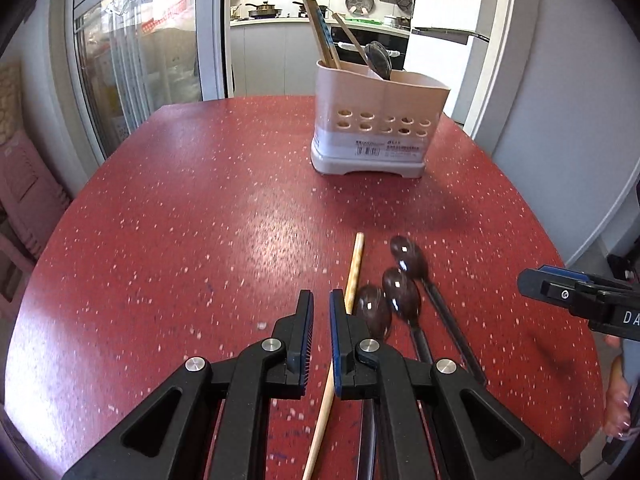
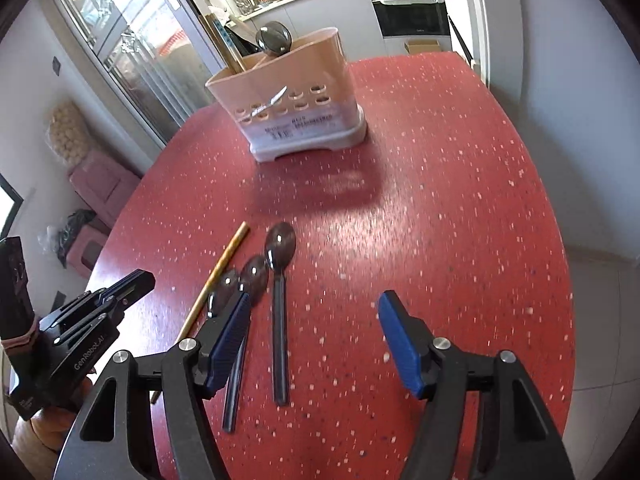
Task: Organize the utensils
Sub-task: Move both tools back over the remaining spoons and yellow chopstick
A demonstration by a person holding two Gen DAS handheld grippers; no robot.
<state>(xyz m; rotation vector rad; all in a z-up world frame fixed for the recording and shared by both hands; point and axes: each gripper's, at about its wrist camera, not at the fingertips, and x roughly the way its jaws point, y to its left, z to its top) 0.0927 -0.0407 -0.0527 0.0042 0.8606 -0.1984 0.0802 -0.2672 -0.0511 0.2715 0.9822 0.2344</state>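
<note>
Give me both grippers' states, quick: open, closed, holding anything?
Left gripper: closed, holding nothing, just left of the chopstick.
Right gripper: open, empty, over the spoons.

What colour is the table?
Red with tiny pale speckles; the table shows best in the right wrist view.

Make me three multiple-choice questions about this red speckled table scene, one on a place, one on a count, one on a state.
1. Where does the beige plastic utensil holder stand?
A. at the far end of the red speckled table
B. on the floor
C. on the kitchen counter

2. How many dark spoons lie on the table?
A. one
B. three
C. five

3. How do the right gripper jaws stand?
A. clamped on a spoon
B. wide apart, empty
C. clamped on the wooden chopstick

Answers: 1 A, it stands beyond the loose utensils; 2 B, three bowls show side by side; 3 B, only bare table shows between its blue pads.
</note>
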